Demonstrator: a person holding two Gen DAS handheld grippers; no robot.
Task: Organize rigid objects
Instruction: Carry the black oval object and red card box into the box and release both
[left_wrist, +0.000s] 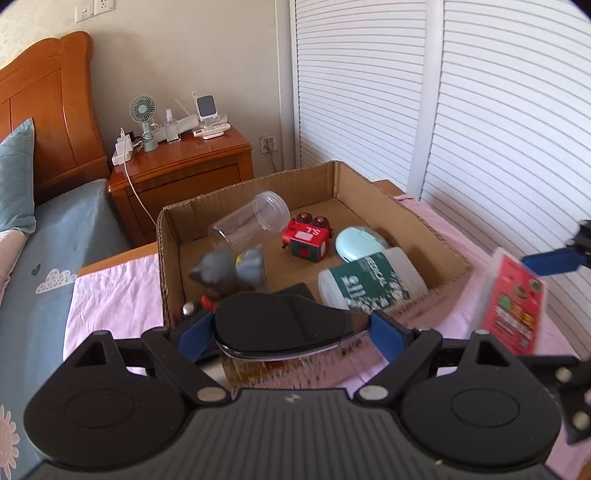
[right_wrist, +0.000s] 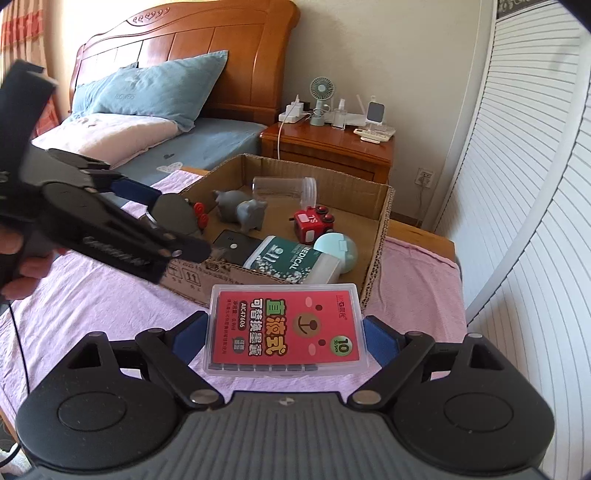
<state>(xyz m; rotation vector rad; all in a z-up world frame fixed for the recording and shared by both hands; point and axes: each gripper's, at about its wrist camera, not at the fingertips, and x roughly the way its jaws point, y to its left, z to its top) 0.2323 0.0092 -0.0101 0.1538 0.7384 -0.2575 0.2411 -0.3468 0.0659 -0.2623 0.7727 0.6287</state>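
Right gripper (right_wrist: 284, 328): its jaws are pinching a clear plastic refill box (right_wrist: 284, 328) with a red label. The box is flat between the blue pads, above the pink cloth (right_wrist: 110, 306), just in front of the carton.

Left gripper (left_wrist: 291, 328): its jaws are pressed onto a black glossy object (left_wrist: 280, 328), rounded and smooth. I think it is a computer mouse, but the view is too close to be sure. It hangs over the near wall of the carton.

Cardboard box (left_wrist: 447, 254): it stands open on the pink cloth that covers the tabletop. Already inside are a white bottle with green label (left_wrist: 369, 284), a black flat device (right_wrist: 236, 243), two grey animal figures (left_wrist: 229, 269), a red toy cube (left_wrist: 306, 240), a pale blue round case (left_wrist: 358, 243) and a clear plastic jar (left_wrist: 251, 221) lying on its side.

Farther away: the wooden nightstand (left_wrist: 192, 166) with a small fan (left_wrist: 142, 110), beside the bed (right_wrist: 203, 147).

Risk, left side: the black object is smooth and curved, so it could slip out of the pads and fall on the things below.

Risk, right side: the near part of the carton is crowded, so the refill box could land on the bottle and slide off, or catch the near wall on the way in.

Risk, both: the two grippers are close together at the same edge and could bump.
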